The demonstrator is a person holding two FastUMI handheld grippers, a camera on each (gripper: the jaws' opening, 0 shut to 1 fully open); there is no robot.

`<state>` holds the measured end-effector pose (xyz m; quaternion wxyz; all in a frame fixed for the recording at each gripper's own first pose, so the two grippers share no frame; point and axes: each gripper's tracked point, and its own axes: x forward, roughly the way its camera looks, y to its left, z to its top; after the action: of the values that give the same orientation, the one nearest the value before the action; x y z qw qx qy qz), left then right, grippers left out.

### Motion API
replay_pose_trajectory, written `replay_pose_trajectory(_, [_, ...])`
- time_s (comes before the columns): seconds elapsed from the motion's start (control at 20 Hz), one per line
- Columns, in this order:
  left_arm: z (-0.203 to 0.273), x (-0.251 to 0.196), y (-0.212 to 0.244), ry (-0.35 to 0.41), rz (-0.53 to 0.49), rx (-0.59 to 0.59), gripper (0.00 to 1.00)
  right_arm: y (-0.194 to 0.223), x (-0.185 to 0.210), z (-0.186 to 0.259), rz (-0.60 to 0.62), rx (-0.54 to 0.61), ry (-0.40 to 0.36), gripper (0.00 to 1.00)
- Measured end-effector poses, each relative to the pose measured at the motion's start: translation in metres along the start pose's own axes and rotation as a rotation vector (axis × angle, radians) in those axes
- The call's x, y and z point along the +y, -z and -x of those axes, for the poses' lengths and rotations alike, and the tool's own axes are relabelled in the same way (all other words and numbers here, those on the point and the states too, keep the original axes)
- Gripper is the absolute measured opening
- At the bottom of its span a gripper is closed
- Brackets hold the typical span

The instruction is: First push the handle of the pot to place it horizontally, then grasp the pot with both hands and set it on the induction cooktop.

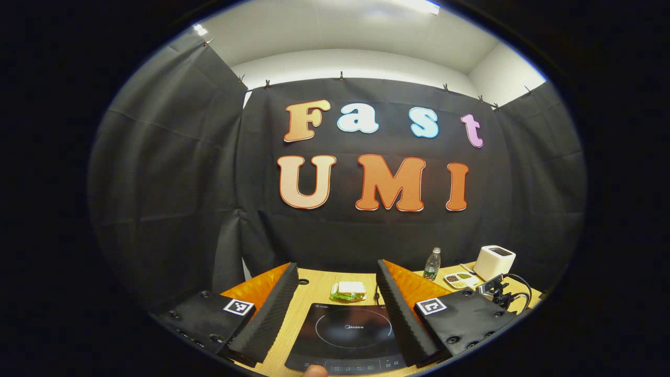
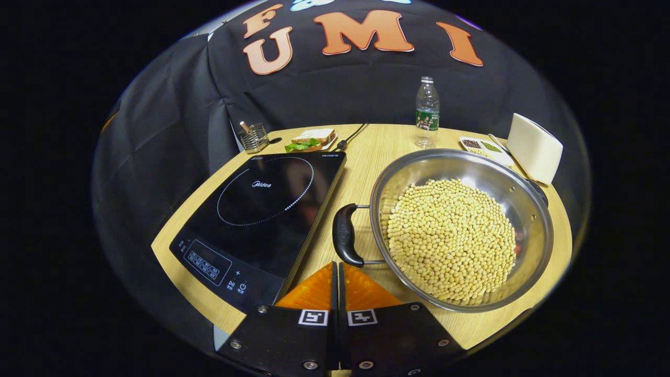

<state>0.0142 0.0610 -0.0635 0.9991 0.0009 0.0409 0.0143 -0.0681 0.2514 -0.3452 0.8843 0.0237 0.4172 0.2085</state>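
Fingers of the left gripper (image 1: 335,309) stand spread wide in the left gripper view, with nothing between them, above the black glass induction cooktop (image 1: 348,335) on the round wooden table (image 1: 314,293). Beyond the cooktop lies a sandwich on a small plate (image 1: 348,291); a clear plastic bottle (image 1: 432,264), a white divided dish of beans (image 1: 459,280) and a white toaster (image 1: 494,262) stand farther right.

Right gripper view: the right gripper (image 2: 337,275) has its fingers pressed together, holding nothing, just short of the black side handle (image 2: 345,235) of the wide steel pot (image 2: 463,230). The pot, filled with pale soybeans (image 2: 453,238), sits on the table just beside the cooktop's right edge, not on it. A small wire holder (image 2: 254,137) stands behind the cooktop.
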Motion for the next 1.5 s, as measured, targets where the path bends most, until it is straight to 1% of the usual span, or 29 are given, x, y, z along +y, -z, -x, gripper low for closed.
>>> replay_pose_trajectory(0.65, [0.0,0.016,0.006,-0.018,0.008,0.009,0.98,-0.017,0.008,-0.024,-0.101,-0.029,0.012,0.0])
replay_pose_trajectory(1.0, [0.002,0.02,0.006,-0.013,0.015,-0.004,0.98,-0.025,0.012,-0.033,-0.119,-0.052,0.031,0.0])
replay_pose_trajectory(1.5, [0.014,0.017,0.011,-0.014,0.018,0.013,0.98,-0.033,0.013,-0.04,-0.137,-0.061,0.041,0.0])
